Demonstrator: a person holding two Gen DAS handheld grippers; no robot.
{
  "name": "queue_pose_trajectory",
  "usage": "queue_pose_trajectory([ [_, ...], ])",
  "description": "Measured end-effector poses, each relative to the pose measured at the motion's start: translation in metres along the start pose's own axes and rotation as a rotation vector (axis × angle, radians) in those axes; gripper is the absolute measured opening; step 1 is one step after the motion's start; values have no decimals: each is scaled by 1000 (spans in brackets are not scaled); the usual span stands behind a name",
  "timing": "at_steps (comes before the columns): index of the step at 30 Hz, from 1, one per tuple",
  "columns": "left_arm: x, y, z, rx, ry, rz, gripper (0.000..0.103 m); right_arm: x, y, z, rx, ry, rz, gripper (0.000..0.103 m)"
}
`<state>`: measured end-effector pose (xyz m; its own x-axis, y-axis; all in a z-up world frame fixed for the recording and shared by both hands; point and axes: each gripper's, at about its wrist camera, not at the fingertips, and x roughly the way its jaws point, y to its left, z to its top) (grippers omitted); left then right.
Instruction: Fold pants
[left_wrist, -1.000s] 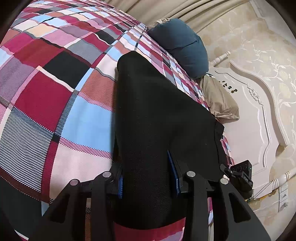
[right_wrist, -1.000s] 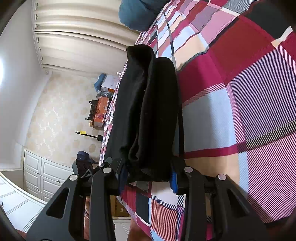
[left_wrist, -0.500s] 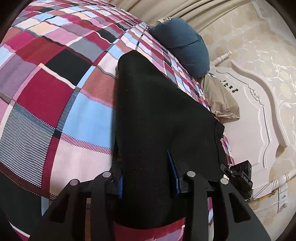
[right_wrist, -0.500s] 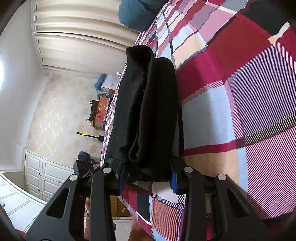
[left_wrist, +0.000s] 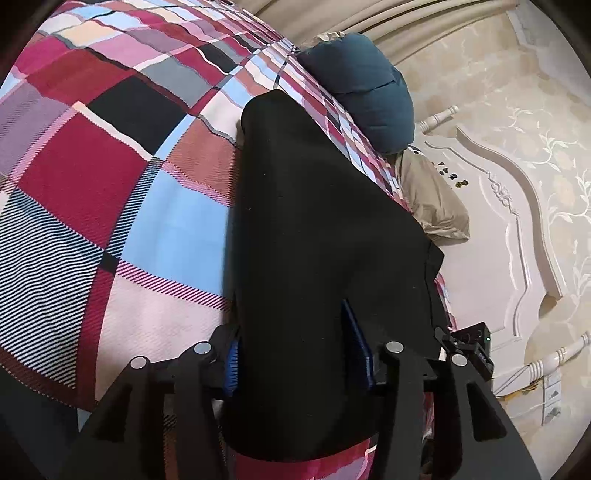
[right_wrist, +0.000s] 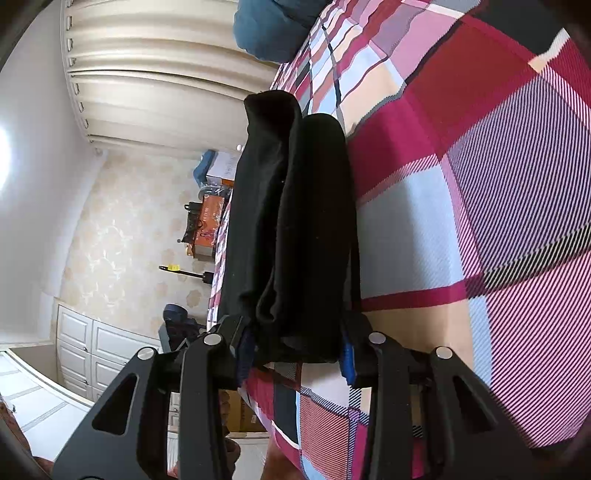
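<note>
Black pants (left_wrist: 314, 240) lie folded lengthwise on the plaid bedspread (left_wrist: 92, 177), stretching away from me. My left gripper (left_wrist: 297, 354) has its jaws around the near end of the pants, the cloth between the blue pads. In the right wrist view the pants (right_wrist: 291, 221) show as a stacked double layer along the bed's edge. My right gripper (right_wrist: 295, 350) grips the bunched near end, the cloth filling the space between its jaws.
A dark teal pillow (left_wrist: 365, 85) and a beige pillow (left_wrist: 432, 203) lie by the white headboard (left_wrist: 517, 240). The right wrist view shows curtains (right_wrist: 155, 74), boxes (right_wrist: 207, 221) and white cabinets (right_wrist: 92, 350) on the floor beyond the bed's edge.
The left wrist view has shifted slightly, with the bedspread sliding a little in frame. The pants and both grips look the same.
</note>
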<state>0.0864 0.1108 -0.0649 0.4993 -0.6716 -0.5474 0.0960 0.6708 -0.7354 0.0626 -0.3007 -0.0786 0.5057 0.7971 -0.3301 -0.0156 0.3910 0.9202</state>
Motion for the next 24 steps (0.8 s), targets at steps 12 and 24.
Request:
queue_pose_trajectory([
  [12,7,-16,1,55,30,-58,86,-7,-6,-3,45,-11,90,42],
  [24,7,-25,-6,132,32,24,86,-26,-10,-7,67,-38,100,46],
])
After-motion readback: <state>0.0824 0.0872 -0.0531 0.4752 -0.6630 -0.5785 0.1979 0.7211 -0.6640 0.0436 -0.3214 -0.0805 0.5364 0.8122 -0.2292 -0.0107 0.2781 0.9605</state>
